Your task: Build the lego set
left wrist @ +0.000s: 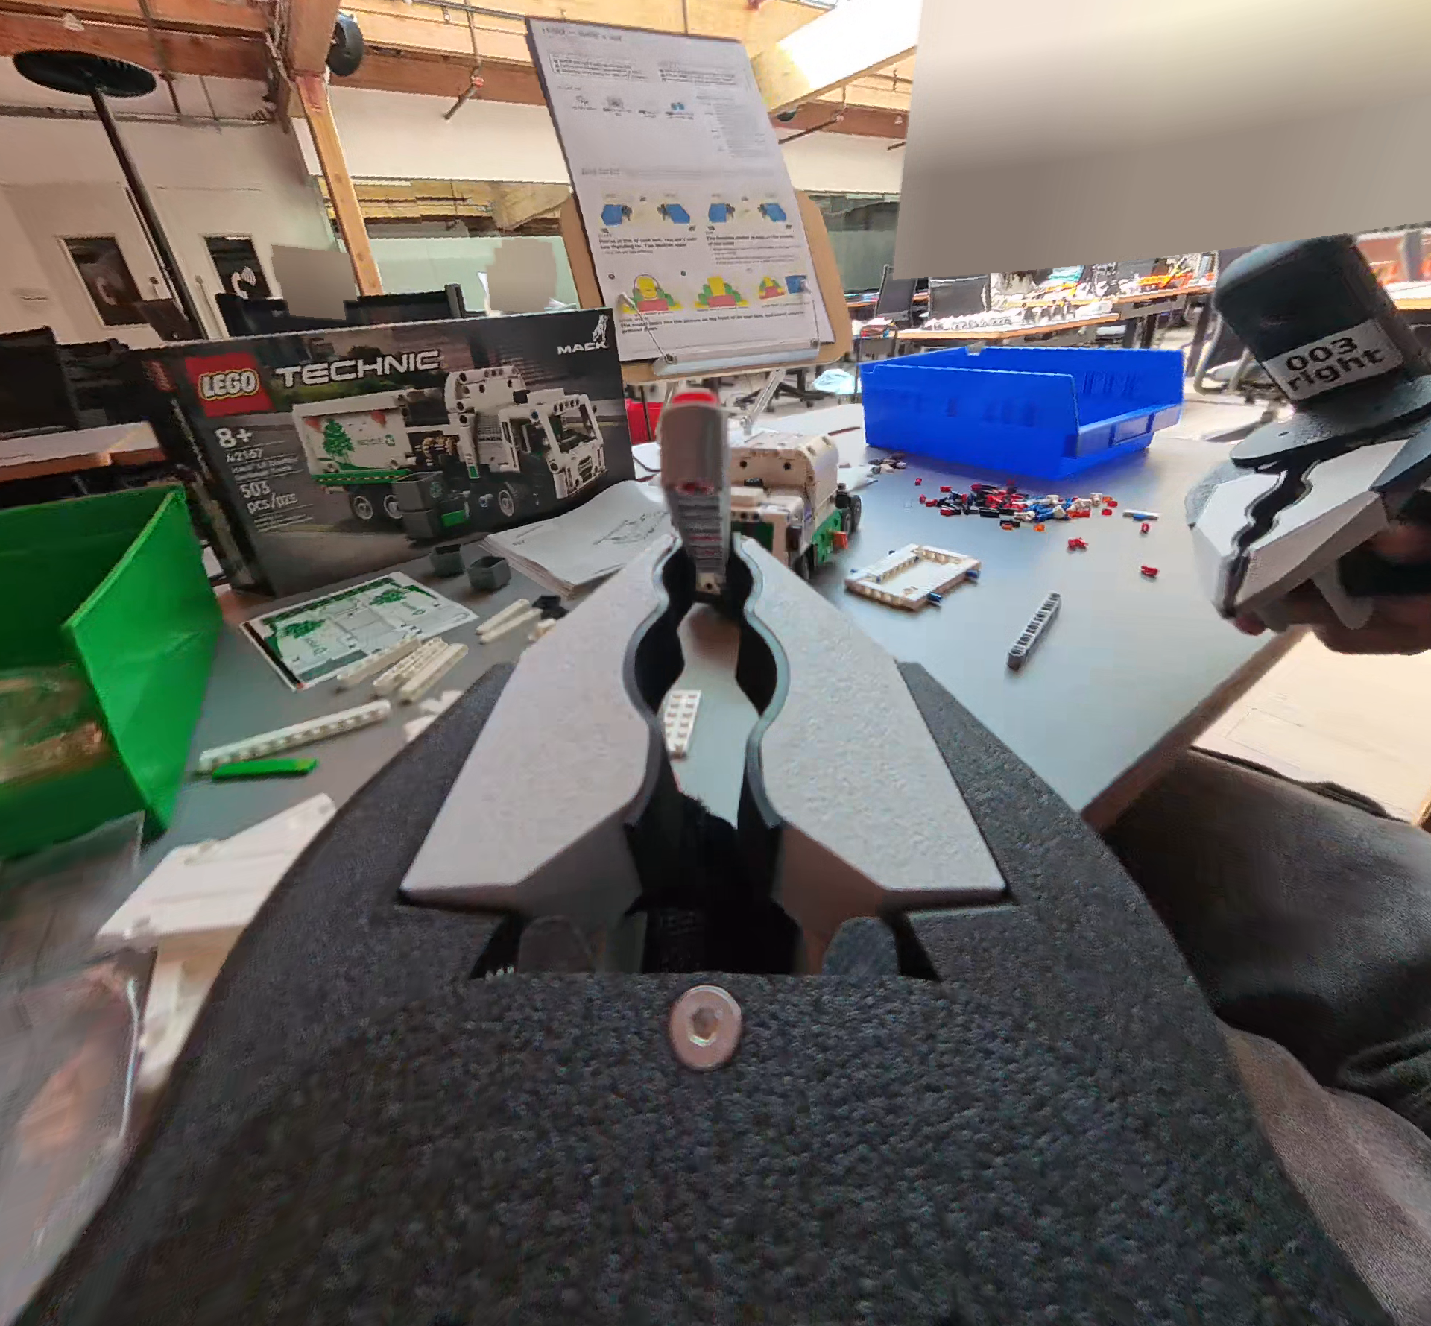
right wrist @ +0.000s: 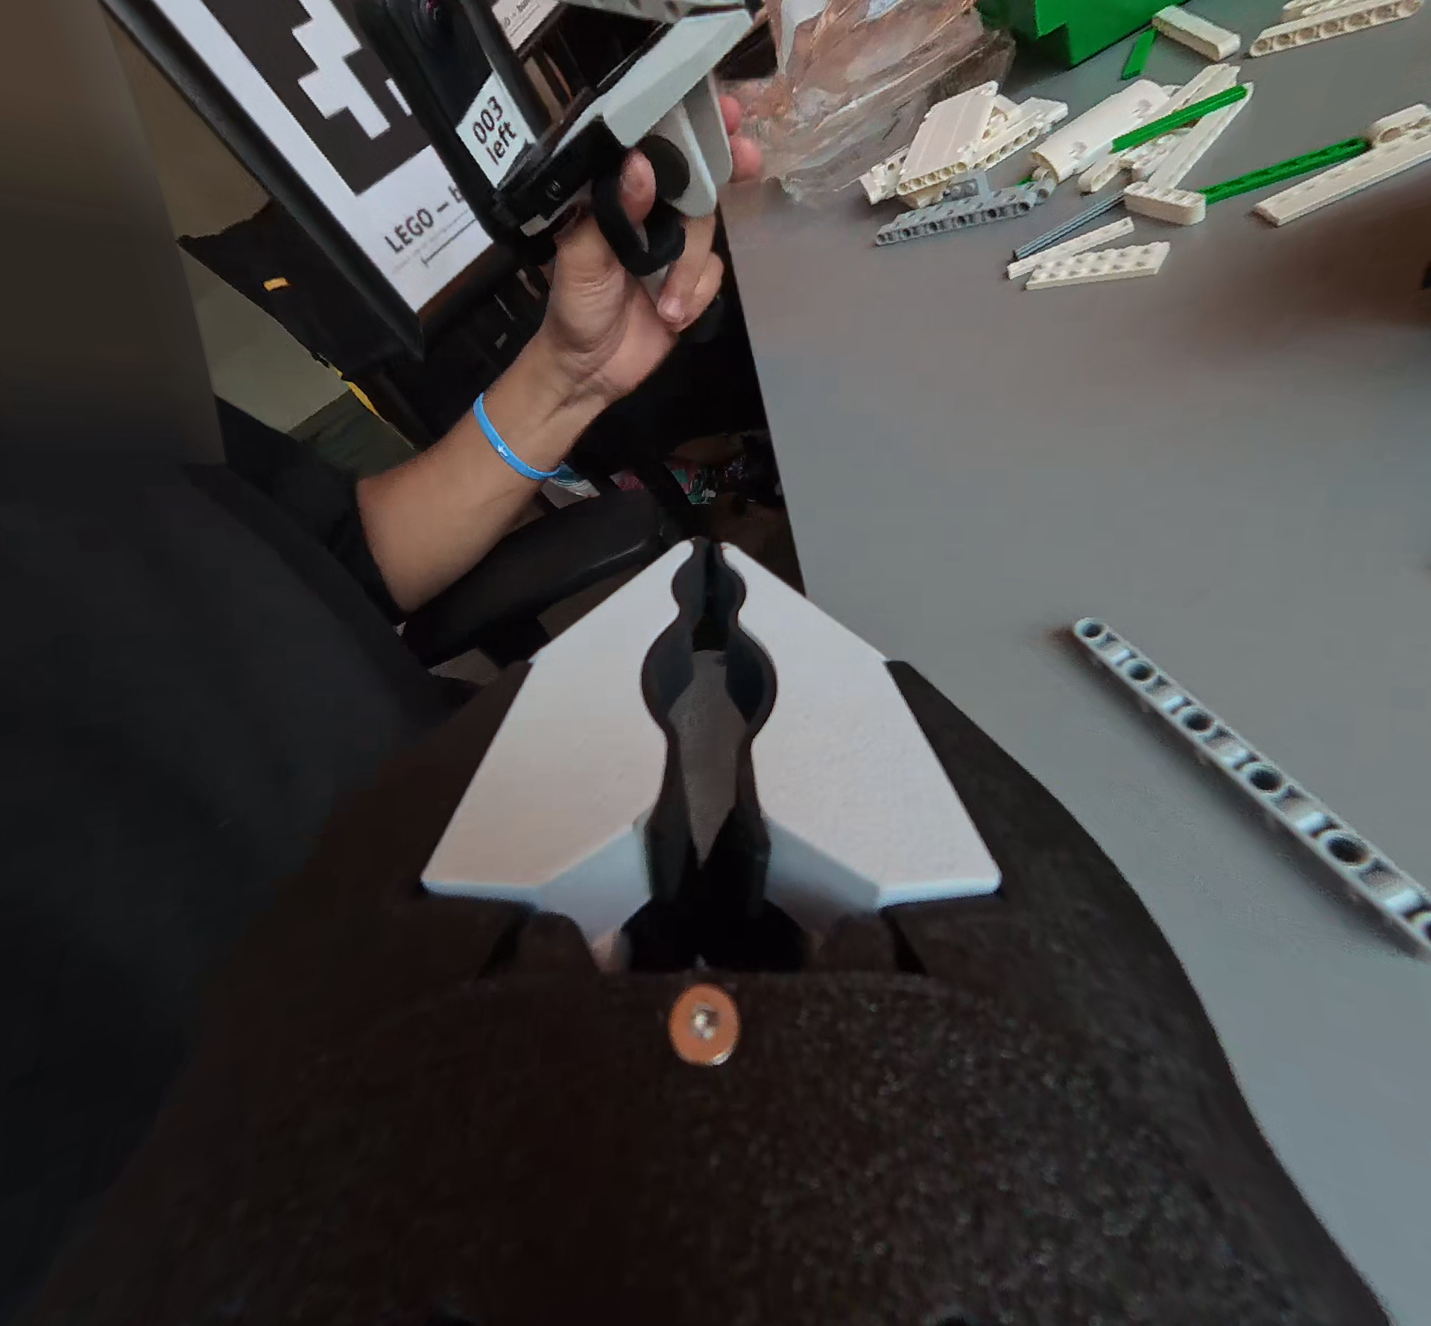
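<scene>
Left wrist view: the left gripper (left wrist: 706, 567) pinches a grey beam assembly (left wrist: 694, 483) upright at its tips, above the grey table (left wrist: 1068, 700), before the part-built truck (left wrist: 790, 495). Right wrist view: the right gripper (right wrist: 708, 553), jaws pressed together and empty, hangs at the table edge (right wrist: 782, 514), with a grey beam (right wrist: 1247, 778) lying nearby.

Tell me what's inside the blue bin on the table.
The blue bin shows only bare inner walls from the left wrist view. Its front wall hides the floor, so any contents can't be seen. Small red, blue and white loose pieces lie outside, before it.
</scene>
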A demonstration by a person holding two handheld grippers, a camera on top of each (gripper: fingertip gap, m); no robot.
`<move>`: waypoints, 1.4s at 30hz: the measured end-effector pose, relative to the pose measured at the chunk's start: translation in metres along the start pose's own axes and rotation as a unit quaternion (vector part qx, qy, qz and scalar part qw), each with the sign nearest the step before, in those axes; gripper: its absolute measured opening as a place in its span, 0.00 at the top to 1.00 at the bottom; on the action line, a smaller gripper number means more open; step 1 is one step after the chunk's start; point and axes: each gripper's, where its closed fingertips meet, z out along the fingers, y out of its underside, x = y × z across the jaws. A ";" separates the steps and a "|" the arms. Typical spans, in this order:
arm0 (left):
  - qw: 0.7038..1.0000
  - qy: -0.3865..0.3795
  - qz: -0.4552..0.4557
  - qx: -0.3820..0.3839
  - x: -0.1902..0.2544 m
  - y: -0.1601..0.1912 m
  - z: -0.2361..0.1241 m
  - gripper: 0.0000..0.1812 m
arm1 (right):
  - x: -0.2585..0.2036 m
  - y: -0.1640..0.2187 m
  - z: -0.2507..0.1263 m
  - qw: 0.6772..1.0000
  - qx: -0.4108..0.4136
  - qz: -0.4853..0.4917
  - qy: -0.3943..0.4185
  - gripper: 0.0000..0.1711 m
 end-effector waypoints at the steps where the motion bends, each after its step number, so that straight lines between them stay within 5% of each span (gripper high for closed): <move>1: 1.000 -0.006 -0.002 -0.005 0.006 0.002 -0.012 0.97 | -0.007 0.006 0.003 1.000 -0.006 -0.005 0.000 1.00; 10: 0.989 -0.058 -0.019 -0.138 0.095 0.065 -0.130 0.97 | -0.059 0.085 0.028 1.000 -0.029 0.001 -0.007 1.00; 20: 0.948 -0.104 -0.103 -0.282 0.204 0.175 -0.310 0.97 | -0.060 0.245 0.012 0.992 -0.070 0.071 0.083 1.00; 27: 0.940 -0.092 -0.126 -0.302 0.257 0.182 -0.349 0.97 | -0.055 0.305 0.028 0.989 -0.078 0.054 0.115 1.00; 32: 0.946 -0.057 -0.084 -0.307 0.277 0.171 -0.333 0.97 | 0.000 0.293 0.107 0.981 -0.042 -0.162 0.094 0.95; 36: 0.947 -0.084 -0.058 -0.305 0.264 0.169 -0.321 0.97 | 0.069 0.290 0.207 0.986 -0.007 -0.161 0.041 0.89; 42: 0.928 -0.205 -0.060 -0.304 0.214 0.223 -0.350 0.97 | 0.213 0.361 0.385 0.971 -0.024 -0.233 0.050 0.85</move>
